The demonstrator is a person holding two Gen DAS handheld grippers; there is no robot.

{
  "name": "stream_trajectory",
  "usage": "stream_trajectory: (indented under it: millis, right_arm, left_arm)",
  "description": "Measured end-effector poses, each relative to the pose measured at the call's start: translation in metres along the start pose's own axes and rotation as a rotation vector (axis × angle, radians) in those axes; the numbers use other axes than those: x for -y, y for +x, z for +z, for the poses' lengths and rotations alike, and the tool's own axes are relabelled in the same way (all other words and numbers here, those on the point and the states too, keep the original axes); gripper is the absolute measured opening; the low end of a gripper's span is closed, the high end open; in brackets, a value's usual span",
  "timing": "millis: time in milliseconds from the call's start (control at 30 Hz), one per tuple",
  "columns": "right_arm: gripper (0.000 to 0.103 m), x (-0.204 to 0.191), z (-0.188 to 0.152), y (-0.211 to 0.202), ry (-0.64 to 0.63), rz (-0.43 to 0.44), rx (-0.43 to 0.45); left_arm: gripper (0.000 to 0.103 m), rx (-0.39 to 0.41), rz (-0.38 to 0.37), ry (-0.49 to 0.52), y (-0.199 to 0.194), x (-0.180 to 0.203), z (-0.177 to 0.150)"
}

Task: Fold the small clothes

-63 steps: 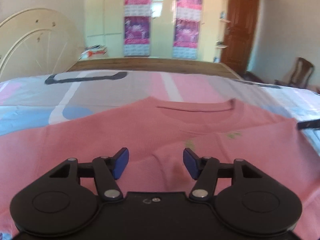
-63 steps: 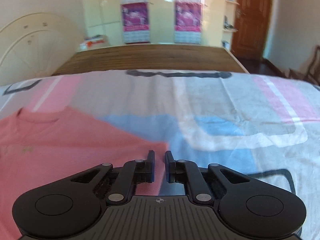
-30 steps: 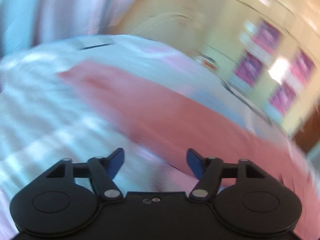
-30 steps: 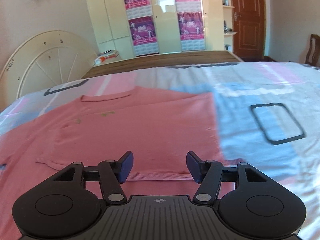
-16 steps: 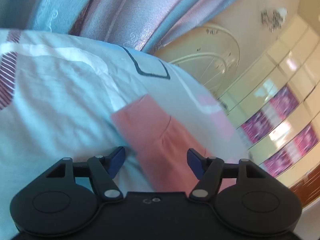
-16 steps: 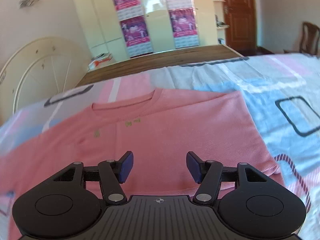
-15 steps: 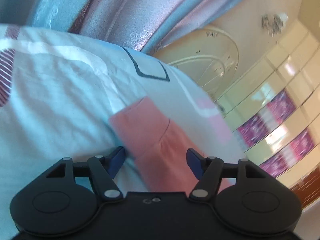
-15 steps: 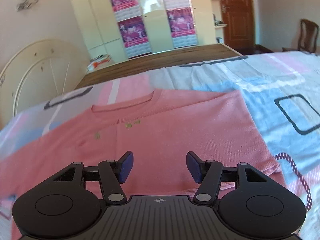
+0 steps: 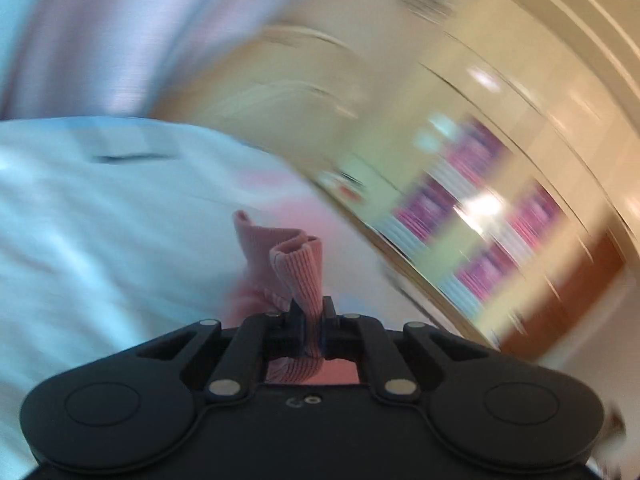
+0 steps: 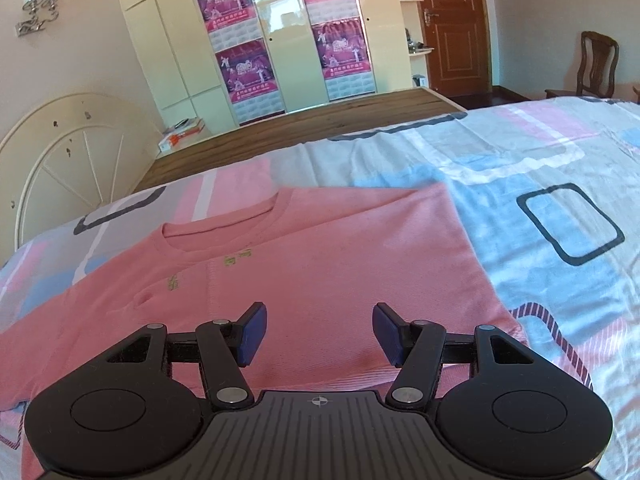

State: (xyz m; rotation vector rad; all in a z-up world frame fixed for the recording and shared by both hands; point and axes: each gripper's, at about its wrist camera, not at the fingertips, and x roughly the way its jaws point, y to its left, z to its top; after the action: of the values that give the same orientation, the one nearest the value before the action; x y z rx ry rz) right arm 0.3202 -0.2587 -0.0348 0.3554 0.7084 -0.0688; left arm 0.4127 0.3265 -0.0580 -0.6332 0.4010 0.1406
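Observation:
A small pink knit shirt (image 10: pixel 304 248) lies flat on the patterned bedsheet (image 10: pixel 540 168), neck toward the far side, its right side folded in. My right gripper (image 10: pixel 319 334) is open and empty, hovering over the shirt's lower hem. My left gripper (image 9: pixel 311 312) is shut on the ribbed cuff of the shirt's pink sleeve (image 9: pixel 296 264), which stands bunched up between the fingers above the sheet. The left wrist view is motion-blurred.
A cream headboard (image 10: pixel 72 160) stands at the far left of the bed. A wooden bench (image 10: pixel 320 120) runs along the far edge, with a box (image 10: pixel 180 136) on it. Wardrobes with posters, a brown door and a chair (image 10: pixel 598 64) lie beyond.
My left gripper has closed on the sleeve cuff and is swinging with it, blurring the view. My right gripper stays open and has shifted slightly over the shirt's hem.

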Motion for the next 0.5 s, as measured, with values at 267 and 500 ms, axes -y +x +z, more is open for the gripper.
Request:
stream_trajectory:
  millis: [267,500]
  right_arm:
    - [0.059,0.024,0.002,-0.007,0.058,0.032,0.007]
    - [0.059,0.05,0.007,-0.021,0.113,0.067,0.021]
  left_arm:
    - [0.005,-0.205,-0.213,0.332,0.034,0.198,-0.119]
    - [0.005,-0.331,-0.298,0.609,0.06,0.315,-0.231]
